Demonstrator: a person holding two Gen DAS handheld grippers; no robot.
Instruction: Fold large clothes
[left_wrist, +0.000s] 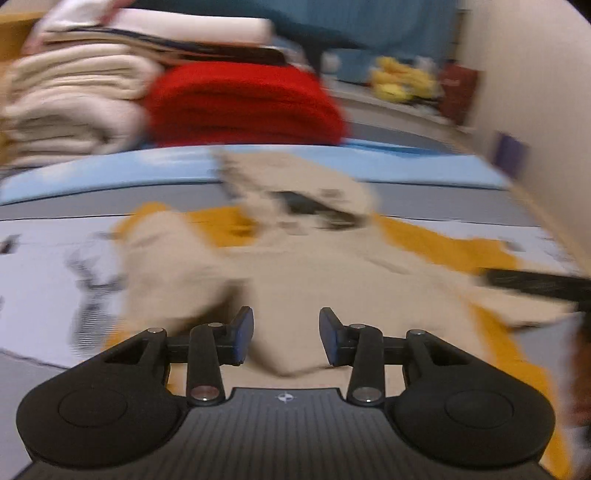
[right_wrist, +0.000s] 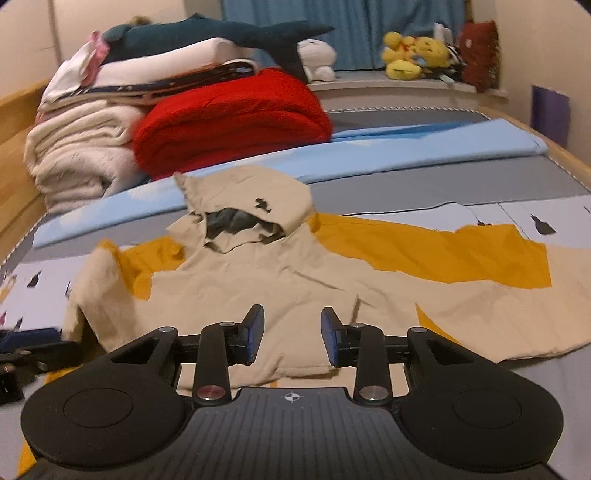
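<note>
Beige cloth filled the middle of both views: one hooded jacket (right_wrist: 266, 291), beige with mustard-yellow panels, lay spread flat on the bed (right_wrist: 461, 192), hood pointing away from the cameras and its hem nearest them. Measured from the jacket's hood, the sleeve on the picture's left was already turned in over the body, while the sleeve on the right stretched well out to the side.

Both grippers hovered just short of the hem. The left gripper (left_wrist: 286, 338) had its jaws parted with nothing between them, and so did the right gripper (right_wrist: 293, 338); neither appeared to touch the cloth (the left wrist view was badly blurred, so contact there is hard to rule out).

I judged the fold to be at an early stage: one sleeve in, one to go. The next move probably called for pinching the outstretched sleeve near its cuff and carrying it across toward the hood's midline without dragging the body askew.

Counted: one jacket, two grippers, and beyond the hood one red blanket (right_wrist: 232, 118) beside one stack of pale folded bedding (right_wrist: 77, 155).
</note>
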